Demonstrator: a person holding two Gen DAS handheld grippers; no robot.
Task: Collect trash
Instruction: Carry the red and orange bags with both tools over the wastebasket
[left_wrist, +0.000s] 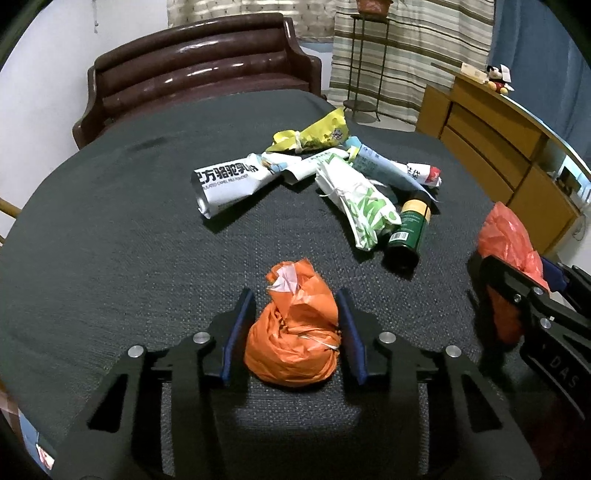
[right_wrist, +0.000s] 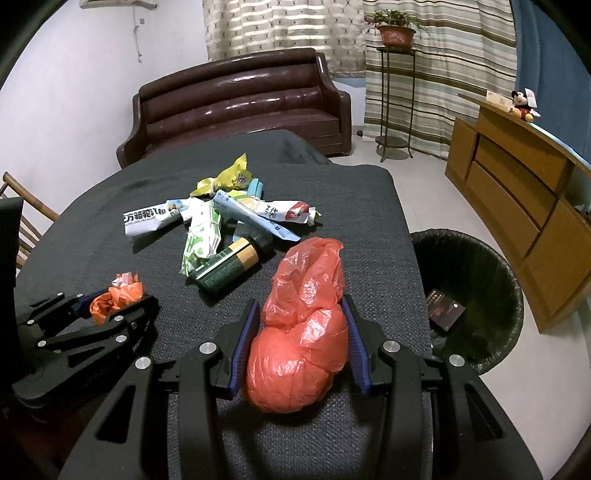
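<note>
A knotted orange plastic bag (left_wrist: 293, 339) lies on the dark grey tablecloth (left_wrist: 129, 240), and my left gripper (left_wrist: 294, 297) is shut on it, its blue pads against both sides. My right gripper (right_wrist: 301, 304) is shut on a larger red plastic bag (right_wrist: 299, 332) near the table's right edge. Each gripper shows in the other's view: the left gripper (right_wrist: 110, 301) with the orange bag (right_wrist: 110, 299), the right gripper (left_wrist: 517, 284) with the red bag (left_wrist: 506, 236). Farther back lies a pile of trash: a green bottle (left_wrist: 406, 229), a green-white wrapper (left_wrist: 362, 206), a white milk-powder pouch (left_wrist: 229, 181) and a yellow packet (left_wrist: 317, 134).
A black-lined trash bin (right_wrist: 480, 258) stands on the floor right of the table, with a dark box inside. A brown leather sofa (right_wrist: 240, 99) is behind the table, a wooden cabinet (right_wrist: 517, 177) at the right, a plant stand (right_wrist: 395, 92) by the curtain.
</note>
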